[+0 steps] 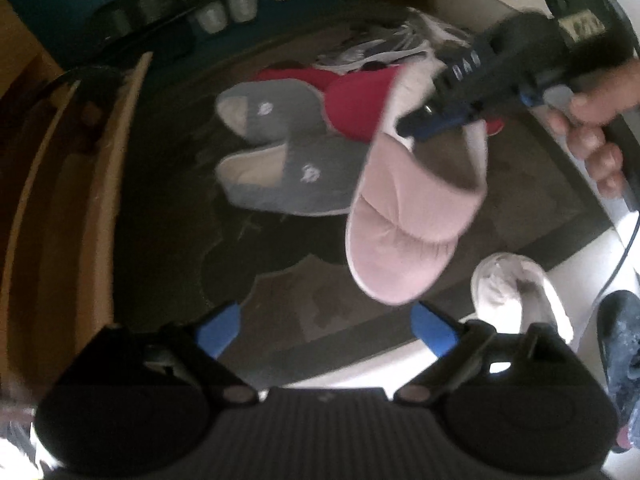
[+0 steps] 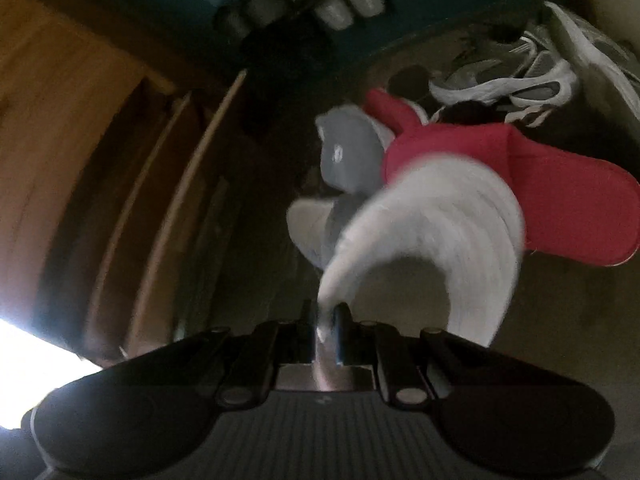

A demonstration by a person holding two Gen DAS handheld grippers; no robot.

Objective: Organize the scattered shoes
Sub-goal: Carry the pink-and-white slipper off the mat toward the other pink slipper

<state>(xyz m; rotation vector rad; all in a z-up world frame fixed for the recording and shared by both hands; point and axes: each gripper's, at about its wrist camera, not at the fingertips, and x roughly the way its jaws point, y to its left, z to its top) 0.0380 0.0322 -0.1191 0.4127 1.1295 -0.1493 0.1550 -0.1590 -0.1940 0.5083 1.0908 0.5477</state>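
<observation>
The left gripper (image 1: pixel 326 330) hangs with jaws apart and empty above the dark patterned rug (image 1: pixel 280 300). Right of it the right gripper (image 1: pixel 420 126) clamps the heel rim of the fuzzy pink slipper (image 1: pixel 404 220), toe dangling toward the left jaws. Only the right wrist view shows the pinch itself, over the red slippers (image 2: pixel 540 184).

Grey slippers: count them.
2. One grey slipper lies on the rug against the red slippers; the other lies just in front, partly behind the held pink slipper. More may be hidden.
</observation>
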